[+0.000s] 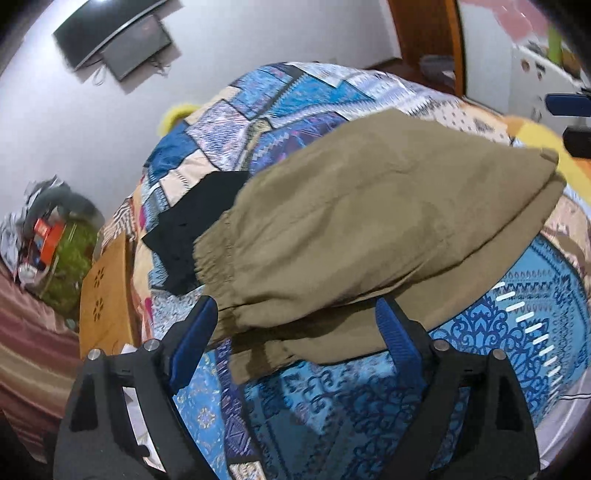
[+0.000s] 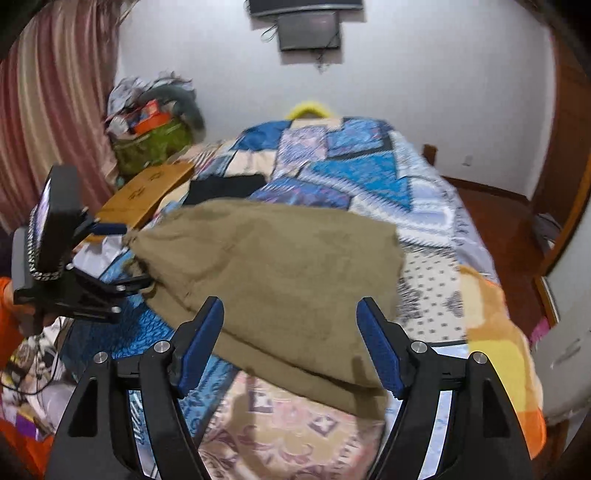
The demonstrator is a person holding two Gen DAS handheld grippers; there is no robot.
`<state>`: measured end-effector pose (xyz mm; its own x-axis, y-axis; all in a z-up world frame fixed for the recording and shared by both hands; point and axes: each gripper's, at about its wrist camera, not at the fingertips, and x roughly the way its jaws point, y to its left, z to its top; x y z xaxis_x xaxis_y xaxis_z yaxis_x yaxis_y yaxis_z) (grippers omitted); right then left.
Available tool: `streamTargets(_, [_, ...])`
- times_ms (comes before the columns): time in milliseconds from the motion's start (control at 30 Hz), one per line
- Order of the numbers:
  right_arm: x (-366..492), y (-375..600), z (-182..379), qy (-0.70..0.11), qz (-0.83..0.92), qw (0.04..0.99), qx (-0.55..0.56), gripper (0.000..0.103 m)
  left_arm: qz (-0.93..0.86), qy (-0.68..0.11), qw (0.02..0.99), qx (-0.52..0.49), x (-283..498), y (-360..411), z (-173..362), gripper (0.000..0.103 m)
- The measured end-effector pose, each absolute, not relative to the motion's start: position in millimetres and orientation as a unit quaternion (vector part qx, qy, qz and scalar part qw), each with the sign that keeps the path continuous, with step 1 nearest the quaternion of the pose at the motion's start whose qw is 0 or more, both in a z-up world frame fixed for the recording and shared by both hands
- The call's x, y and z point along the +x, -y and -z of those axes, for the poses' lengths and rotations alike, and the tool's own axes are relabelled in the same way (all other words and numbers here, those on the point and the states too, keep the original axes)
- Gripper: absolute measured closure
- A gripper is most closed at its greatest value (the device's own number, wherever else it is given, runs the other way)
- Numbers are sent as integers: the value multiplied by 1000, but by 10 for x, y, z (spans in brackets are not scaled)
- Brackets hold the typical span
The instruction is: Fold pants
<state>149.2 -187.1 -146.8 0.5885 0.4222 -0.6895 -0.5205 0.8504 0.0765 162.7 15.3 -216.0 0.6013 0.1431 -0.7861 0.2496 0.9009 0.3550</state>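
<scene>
Olive-khaki pants [image 1: 369, 221] lie folded over on the patterned bedspread [image 1: 517, 350], the elastic waistband at the left in the left wrist view. My left gripper [image 1: 295, 325] is open, its blue fingers [image 1: 195, 332] spread at the pants' near edge, holding nothing. In the right wrist view the pants [image 2: 273, 273] lie across the bed [image 2: 369, 177]. My right gripper [image 2: 291, 343] is open and empty over their near edge. The left gripper [image 2: 110, 258] shows at the pants' left end.
A black garment [image 1: 195, 225] lies on the bed beyond the pants. A wooden board [image 1: 107, 291] stands at the bed's left side. A cluttered basket [image 2: 151, 140] sits by the curtain. A screen [image 2: 308, 29] hangs on the far wall.
</scene>
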Motion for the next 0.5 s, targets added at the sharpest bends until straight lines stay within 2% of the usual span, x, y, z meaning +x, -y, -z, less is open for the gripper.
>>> streamTargets(167, [1534, 1591, 1696, -394, -296, 866, -92, 32, 46, -441, 867, 229, 1717, -85, 2190, 15])
streamTargets(467, [1621, 1133, 1926, -398, -332, 842, -150, 32, 60, -430, 886, 161, 1878, -220, 1889, 16])
streamTargets(500, [1639, 1103, 1935, -395, -332, 842, -154, 37, 62, -430, 887, 156, 1888, -226, 1878, 16])
